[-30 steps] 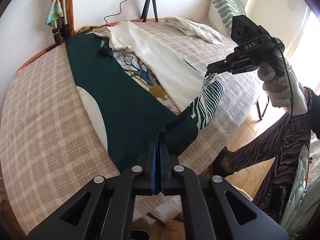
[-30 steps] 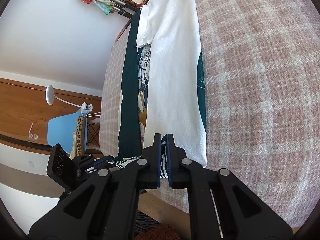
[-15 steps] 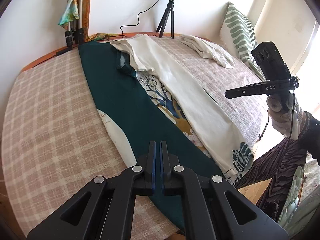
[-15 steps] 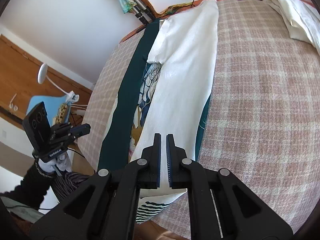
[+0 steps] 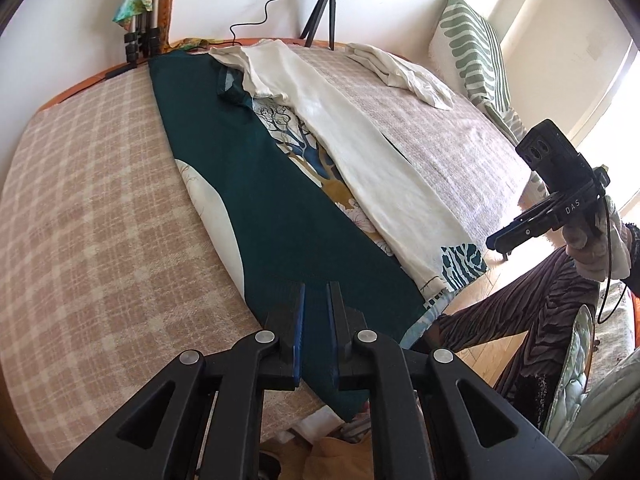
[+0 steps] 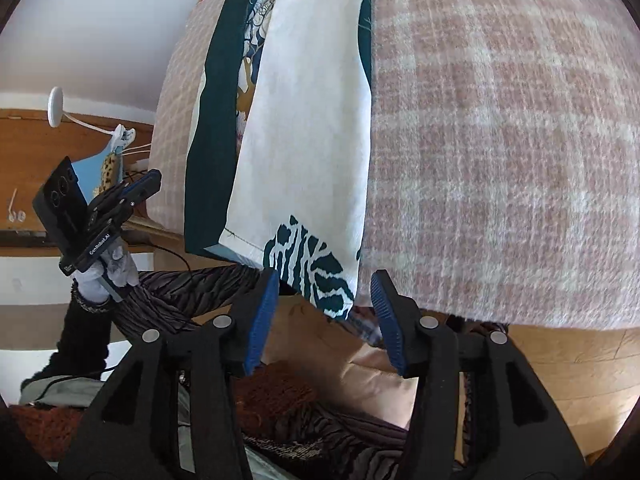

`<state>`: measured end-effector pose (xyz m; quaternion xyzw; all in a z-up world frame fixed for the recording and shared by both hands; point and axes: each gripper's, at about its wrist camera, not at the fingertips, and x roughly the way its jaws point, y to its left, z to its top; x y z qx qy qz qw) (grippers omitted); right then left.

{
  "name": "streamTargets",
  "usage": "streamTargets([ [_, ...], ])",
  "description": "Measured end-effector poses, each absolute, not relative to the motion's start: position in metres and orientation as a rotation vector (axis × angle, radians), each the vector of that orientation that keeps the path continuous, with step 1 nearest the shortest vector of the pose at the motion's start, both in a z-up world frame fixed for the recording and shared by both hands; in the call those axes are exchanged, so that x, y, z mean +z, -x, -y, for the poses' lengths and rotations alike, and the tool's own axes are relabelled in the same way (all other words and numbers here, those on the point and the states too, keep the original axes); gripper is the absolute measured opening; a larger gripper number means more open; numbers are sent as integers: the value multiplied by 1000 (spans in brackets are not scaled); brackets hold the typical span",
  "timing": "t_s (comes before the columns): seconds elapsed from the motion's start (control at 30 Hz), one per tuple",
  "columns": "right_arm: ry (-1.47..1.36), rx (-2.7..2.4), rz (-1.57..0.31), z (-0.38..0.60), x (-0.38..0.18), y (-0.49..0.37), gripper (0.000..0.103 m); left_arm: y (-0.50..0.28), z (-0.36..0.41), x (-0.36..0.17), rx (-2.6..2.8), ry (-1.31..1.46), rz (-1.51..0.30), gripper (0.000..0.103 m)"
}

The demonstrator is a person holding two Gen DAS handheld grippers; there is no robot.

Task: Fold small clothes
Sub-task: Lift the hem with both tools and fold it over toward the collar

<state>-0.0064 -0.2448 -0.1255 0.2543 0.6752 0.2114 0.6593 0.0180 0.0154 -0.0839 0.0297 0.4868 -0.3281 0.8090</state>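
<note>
A long garment (image 5: 288, 208), dark green with a tree print and a cream panel folded over it (image 6: 304, 120), lies flat as a strip on the checked bed cover (image 5: 100, 220). My left gripper (image 5: 317, 286) hovers over its near green end. Its jaws are opening, a narrow gap shows between them, and the pads press on nothing. My right gripper (image 6: 325, 276) sits just off the bed's edge below the zebra-print hem (image 6: 308, 264). Its jaws are opening wide with nothing gripped. Each gripper also shows in the other's view: the right gripper (image 5: 496, 242) and the left gripper (image 6: 154, 180).
A crumpled cream cloth (image 5: 404, 72) lies at the bed's far right, beside a green-striped pillow (image 5: 476, 52). A tripod (image 5: 320, 12) stands behind the bed. The person's legs in striped trousers (image 5: 520, 312) stand on the wooden floor by the bed's edge.
A second ago both grippers were shut on the garment's near hem and held it up. It now lies flat, both have let go, and the right has drawn back off the edge.
</note>
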Motion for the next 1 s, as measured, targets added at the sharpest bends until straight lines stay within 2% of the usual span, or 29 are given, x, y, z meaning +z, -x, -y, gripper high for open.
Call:
streamTargets([
  [0.13, -588, 490, -1542, 242, -145, 17, 51, -12, -8, -83, -725, -87, -1037, 10],
  [0.17, -599, 498, -1546, 239, -150, 15, 51, -10, -6, -82, -731, -98, -1032, 14],
  [0.2, -607, 504, -1549, 238, -154, 14, 51, -7, -3, -80, -739, -118, -1023, 26],
  [0.27, -629, 503, -1545, 238, -160, 11, 51, 3, 2, -77, -758, -176, -997, 39],
  [0.43, -703, 544, -1520, 229, -166, 5, 51, 29, 14, -81, -802, -345, -970, 41],
  [0.47, -717, 561, -1513, 228, -166, 6, 45, 33, 16, -83, -813, -376, -970, 43],
  [0.5, -731, 579, -1517, 225, -167, 7, 26, 38, 18, -86, -822, -411, -969, 43],
  [0.57, -769, 599, -1515, 224, -167, 7, 8, 46, 24, -92, -836, -479, -967, 43],
  [0.83, -850, 578, -1342, 244, -138, -3, 5, 65, 36, -113, -856, -625, -955, 43],
  [1.0, -854, 554, -1331, 249, -138, -13, 5, 69, 41, -120, -831, -684, -935, 43],
])
